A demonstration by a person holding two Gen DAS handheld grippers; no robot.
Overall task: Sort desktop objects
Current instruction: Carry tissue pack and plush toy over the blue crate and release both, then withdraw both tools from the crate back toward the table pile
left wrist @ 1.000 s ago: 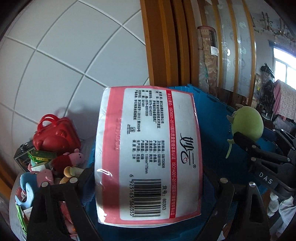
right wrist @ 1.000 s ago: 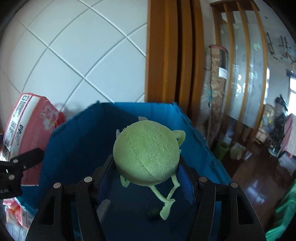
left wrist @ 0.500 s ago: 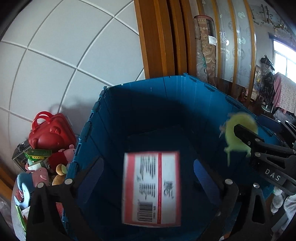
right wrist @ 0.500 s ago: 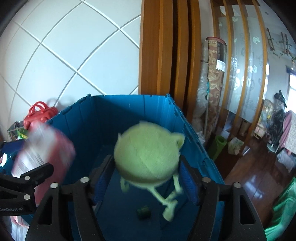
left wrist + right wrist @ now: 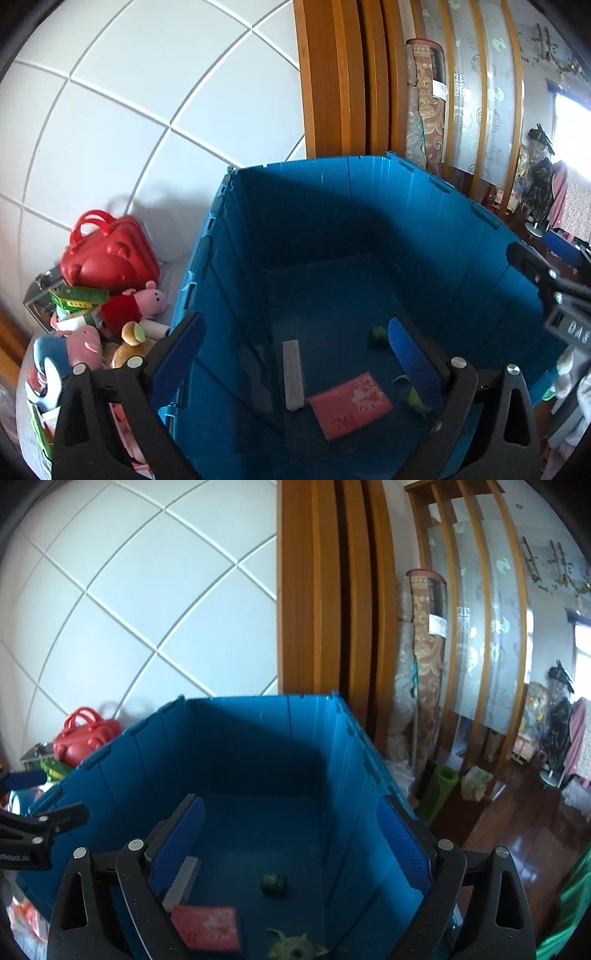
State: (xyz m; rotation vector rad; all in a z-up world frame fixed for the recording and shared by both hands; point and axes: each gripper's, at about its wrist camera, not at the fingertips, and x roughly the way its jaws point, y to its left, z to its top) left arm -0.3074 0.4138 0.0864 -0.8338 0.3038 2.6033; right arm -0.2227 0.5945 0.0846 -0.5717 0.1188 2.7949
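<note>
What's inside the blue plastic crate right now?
In the blue plastic crate: pink tissue pack, grey flat bar, small dark green object, green plush toy, partly hidden by gripper fingers.

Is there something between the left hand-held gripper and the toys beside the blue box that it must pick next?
Probably yes: the blue box wall. The left hand-held gripper hangs open and empty over the box, and the toy pile lies outside its left wall, so it likely must lift over the rim.

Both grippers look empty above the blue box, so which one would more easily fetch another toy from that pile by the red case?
Probably the left gripper: the toy pile by the red case lies right beside it, outside the blue box. The right gripper, jaws opening and empty, sits toward the box's far side.
</note>
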